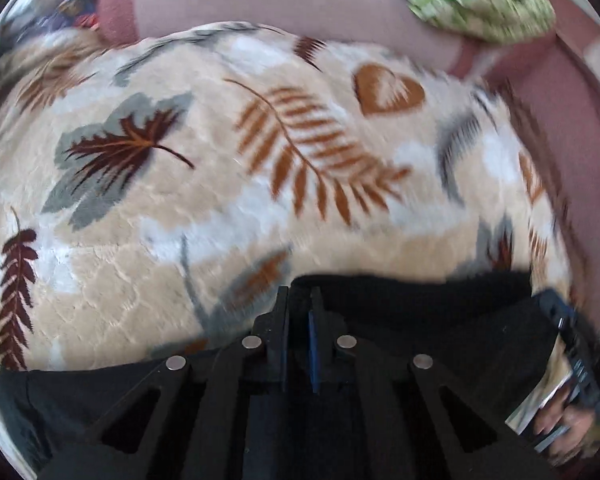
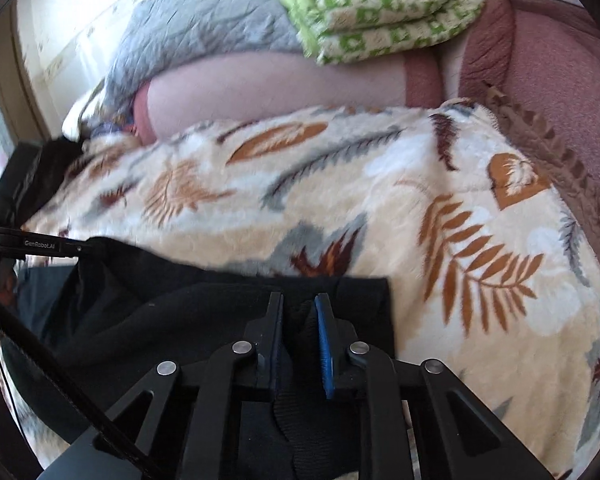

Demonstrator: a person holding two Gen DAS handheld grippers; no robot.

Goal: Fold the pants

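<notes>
1. A bed point(image 2: 560, 92) with a dusty-pink cover carries everything; its bare pink surface shows beyond and to the right of the fleece
2. A cream fleece blanket point(image 2: 380, 208) printed with orange, brown and grey leaves lies spread over the bed
3. Black pants point(image 2: 160, 304) lie flat on the near part of that blanket, their far edge running straight across it
4. A folded green-and-cream patterned blanket point(image 2: 380, 20) rests at the far end of the bed
5. A grey quilted cover point(image 2: 204, 28) lies beside it, partly under the green one
</notes>
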